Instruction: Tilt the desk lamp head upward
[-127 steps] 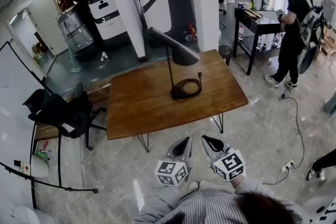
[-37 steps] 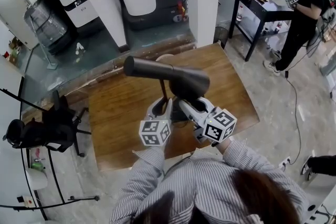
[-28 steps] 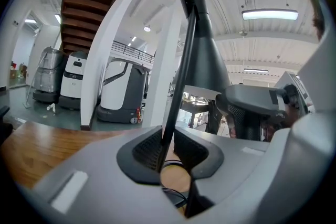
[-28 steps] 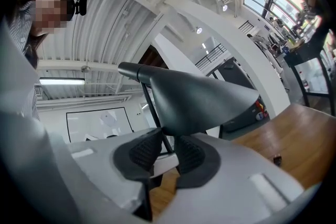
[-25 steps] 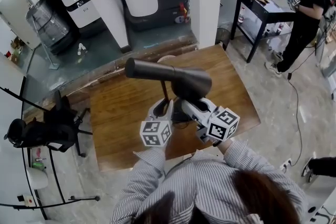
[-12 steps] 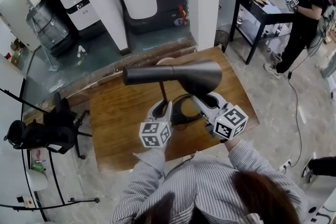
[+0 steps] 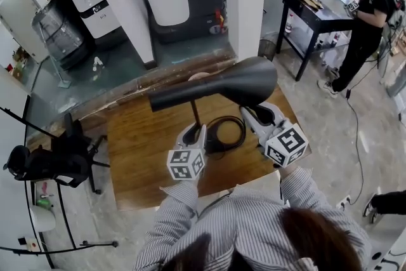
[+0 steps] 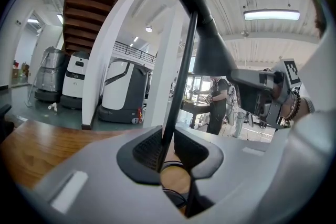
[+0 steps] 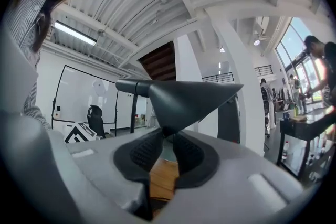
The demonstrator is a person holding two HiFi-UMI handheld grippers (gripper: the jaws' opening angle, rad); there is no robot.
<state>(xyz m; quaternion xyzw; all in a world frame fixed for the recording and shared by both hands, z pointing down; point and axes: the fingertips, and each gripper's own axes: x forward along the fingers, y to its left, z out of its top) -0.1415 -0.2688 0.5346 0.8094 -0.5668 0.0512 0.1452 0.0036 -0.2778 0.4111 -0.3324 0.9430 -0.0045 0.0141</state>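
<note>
Left tongs [image 8: 167,152] clamp thin black lamp stem [image 8: 181,76]; right tongs [image 9: 165,147] pinch black conical lamp head [image 9: 184,99]; raise slowly.

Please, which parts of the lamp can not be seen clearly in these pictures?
- Hinge between pole and head: head view, covered by the head.
- Base: head view, mostly behind the left gripper.
- Bulb: no view looks into the head.
- Plug of the cord: in no view.
</note>
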